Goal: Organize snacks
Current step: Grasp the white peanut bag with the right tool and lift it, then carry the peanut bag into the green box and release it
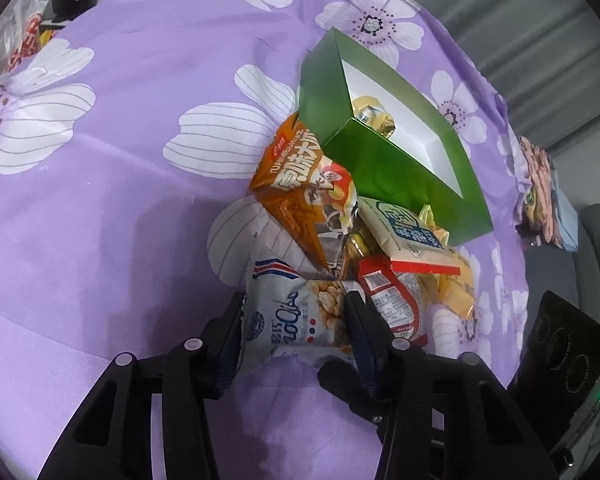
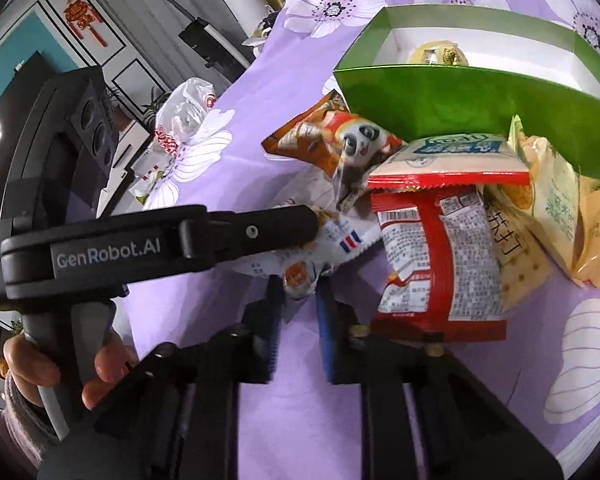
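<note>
Left gripper (image 1: 296, 316): I see it clamping the white packet (image 1: 300, 312).
Right gripper (image 2: 300, 300): nearly closed, pinching that packet's corner.
Green box (image 1: 384, 168): hard against the pile.
Open room: bare purple cloth (image 1: 120, 200) leftward.

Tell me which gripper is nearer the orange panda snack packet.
Left. The left gripper sits just below the orange packet, around the white packet. The right gripper pinches that white packet's end, farther off.

Purple floral cloth (image 1: 132, 168) (white blooms); plastic bag (image 2: 184, 108); red knot ornament (image 2: 82, 16).
</note>
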`<action>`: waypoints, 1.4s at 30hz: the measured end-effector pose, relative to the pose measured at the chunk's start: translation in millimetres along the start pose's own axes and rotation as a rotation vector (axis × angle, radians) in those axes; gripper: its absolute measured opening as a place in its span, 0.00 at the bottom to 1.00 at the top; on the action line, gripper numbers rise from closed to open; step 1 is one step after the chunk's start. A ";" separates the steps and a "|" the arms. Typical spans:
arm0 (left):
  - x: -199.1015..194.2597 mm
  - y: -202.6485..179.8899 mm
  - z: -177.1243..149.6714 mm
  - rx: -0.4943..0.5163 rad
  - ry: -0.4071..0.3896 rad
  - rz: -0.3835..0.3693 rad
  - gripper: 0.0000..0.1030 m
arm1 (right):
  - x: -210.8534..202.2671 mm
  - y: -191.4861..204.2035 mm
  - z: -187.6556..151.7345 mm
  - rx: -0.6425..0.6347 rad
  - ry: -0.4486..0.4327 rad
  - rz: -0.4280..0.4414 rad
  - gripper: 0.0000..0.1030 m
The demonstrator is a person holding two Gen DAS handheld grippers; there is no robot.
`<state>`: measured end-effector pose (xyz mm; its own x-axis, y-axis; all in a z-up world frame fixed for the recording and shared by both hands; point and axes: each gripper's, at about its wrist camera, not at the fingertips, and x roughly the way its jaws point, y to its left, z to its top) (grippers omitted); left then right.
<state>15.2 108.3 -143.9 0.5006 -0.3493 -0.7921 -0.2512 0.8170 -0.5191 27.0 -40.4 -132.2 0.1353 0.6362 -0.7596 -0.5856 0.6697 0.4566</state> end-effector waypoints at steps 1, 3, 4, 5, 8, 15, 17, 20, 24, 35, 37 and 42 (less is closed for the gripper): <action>-0.9 -1.7 -1.8 0.007 -0.005 0.004 0.47 | -1.2 1.5 -1.1 -0.009 -0.004 -0.003 0.14; -4.2 -4.7 -4.2 0.022 -0.013 0.012 0.47 | -5.6 5.6 -3.7 -0.036 -0.013 -0.009 0.14; -7.2 -6.8 -5.5 0.027 -0.019 0.014 0.47 | -8.4 7.6 -5.4 -0.045 -0.018 -0.010 0.14; -11.5 -9.5 -7.1 0.036 -0.028 0.015 0.47 | -13.5 10.3 -6.5 -0.061 -0.030 -0.012 0.14; -25.9 -19.9 -10.7 0.065 -0.070 0.019 0.47 | -31.3 14.7 -7.3 -0.081 -0.074 0.000 0.13; -63.5 -63.6 -10.2 0.182 -0.191 0.038 0.47 | -83.2 18.5 -1.2 -0.113 -0.202 0.007 0.13; -71.4 -76.9 -7.6 0.215 -0.228 0.042 0.47 | -91.8 19.8 0.8 -0.115 -0.234 0.001 0.13; -77.6 -94.1 -5.0 0.260 -0.262 0.050 0.47 | -104.6 18.5 6.5 -0.123 -0.275 -0.017 0.13; -78.9 -114.6 3.4 0.299 -0.280 0.040 0.47 | -120.0 9.5 14.5 -0.116 -0.319 -0.034 0.13; -67.5 -160.7 32.9 0.353 -0.307 0.006 0.47 | -143.5 -19.8 41.1 -0.108 -0.396 -0.110 0.13; -61.6 -167.6 42.0 0.360 -0.310 0.003 0.47 | -143.9 -25.4 47.6 -0.109 -0.410 -0.128 0.13; -44.7 -180.4 64.2 0.376 -0.314 0.008 0.47 | -138.4 -47.6 70.0 -0.095 -0.412 -0.147 0.13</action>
<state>91.4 6.0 5.8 0.7398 -0.2340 -0.6308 0.0313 0.9485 -0.3153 92.1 -133.5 -16.4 0.5185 0.6490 -0.5568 -0.6048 0.7386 0.2978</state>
